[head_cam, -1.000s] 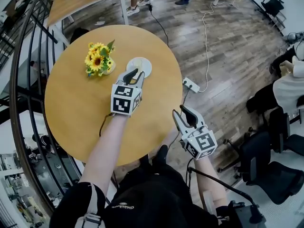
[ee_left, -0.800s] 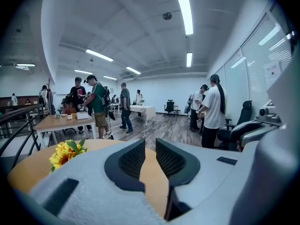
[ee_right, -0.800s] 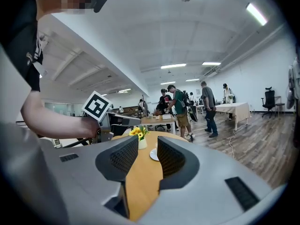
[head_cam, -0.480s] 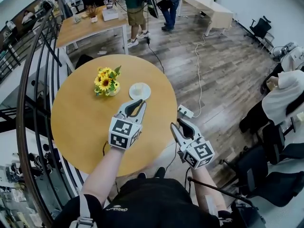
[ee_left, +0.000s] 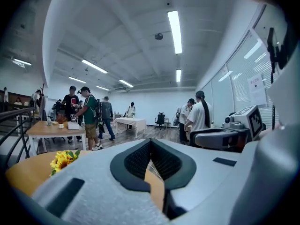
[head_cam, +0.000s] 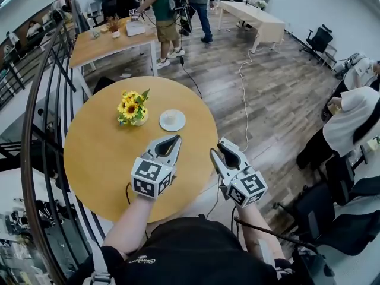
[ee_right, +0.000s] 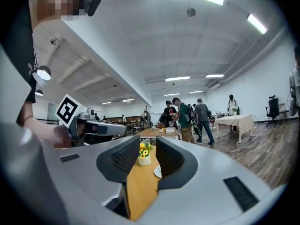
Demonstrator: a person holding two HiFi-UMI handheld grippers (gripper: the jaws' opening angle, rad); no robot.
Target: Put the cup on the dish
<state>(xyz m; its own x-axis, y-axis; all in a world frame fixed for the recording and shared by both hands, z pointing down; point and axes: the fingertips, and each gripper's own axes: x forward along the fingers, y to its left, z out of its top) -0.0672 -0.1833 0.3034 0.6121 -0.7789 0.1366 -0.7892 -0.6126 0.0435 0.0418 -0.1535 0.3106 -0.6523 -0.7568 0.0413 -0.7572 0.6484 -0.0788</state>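
Note:
A white dish (head_cam: 172, 120) lies on the round wooden table (head_cam: 101, 153), right of the sunflower vase (head_cam: 133, 108); a small pale cup seems to sit at its centre. My left gripper (head_cam: 176, 139) hovers over the table a short way nearer than the dish, jaws shut with nothing between them; in the left gripper view the pads (ee_left: 151, 143) meet at the tip. My right gripper (head_cam: 218, 147) is at the table's right edge, open and empty. The right gripper view shows the vase (ee_right: 144, 154) and the dish (ee_right: 158, 171) beyond its jaws.
A black curved railing (head_cam: 41, 100) runs along the left. A white cable (head_cam: 243, 100) trails over the wood floor to the right of the table. People stand round a wooden table (head_cam: 113, 37) at the back. Someone sits at the far right (head_cam: 356, 117).
My left gripper has drawn back from the dish toward me and its jaws have closed. My right gripper has risen up to the table's edge. The view has lifted and widened.

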